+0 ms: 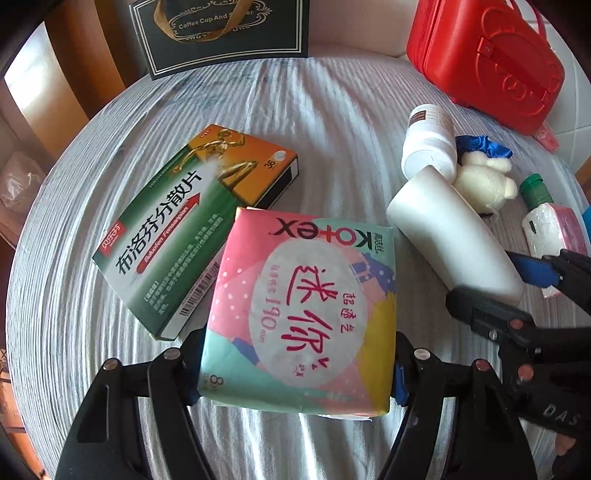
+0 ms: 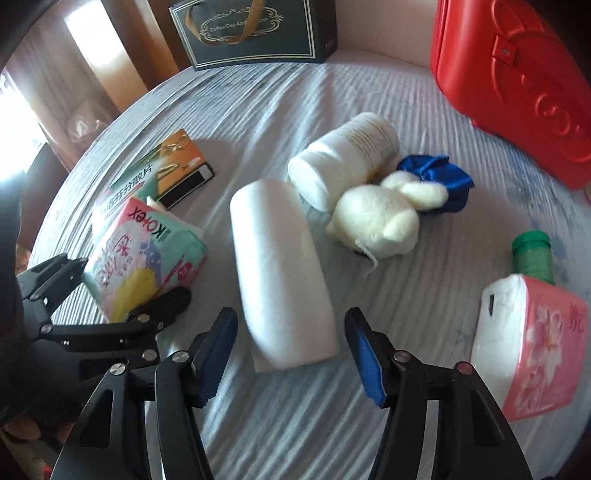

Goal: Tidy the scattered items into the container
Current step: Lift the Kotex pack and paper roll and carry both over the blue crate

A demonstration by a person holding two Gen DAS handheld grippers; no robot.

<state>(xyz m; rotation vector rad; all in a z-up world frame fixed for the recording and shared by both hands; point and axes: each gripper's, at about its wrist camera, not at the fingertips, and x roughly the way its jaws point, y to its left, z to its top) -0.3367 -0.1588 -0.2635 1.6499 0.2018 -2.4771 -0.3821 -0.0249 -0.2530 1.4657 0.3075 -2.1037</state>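
Note:
My left gripper (image 1: 295, 350) is shut on a pink and teal Kotex pad pack (image 1: 303, 295), pads pressed to its two sides; the right wrist view shows this pack (image 2: 144, 254) tilted against the medicine box. My right gripper (image 2: 291, 332) stands open around the near end of a white tube (image 2: 280, 273) lying on the sheet, with a gap at each blue pad. From the left wrist view the same gripper (image 1: 506, 284) straddles the end of the tube (image 1: 450, 236). The red case (image 2: 517, 81) stands closed at the back right.
A green and orange medicine box (image 1: 177, 229) lies left of the pack. A white bottle (image 2: 343, 162), a cream plush rabbit (image 2: 380, 218) with a blue bow, a green-capped bottle (image 2: 533, 254) and a pink tissue pack (image 2: 532, 350) lie right. A dark gift box (image 2: 255, 33) stands behind.

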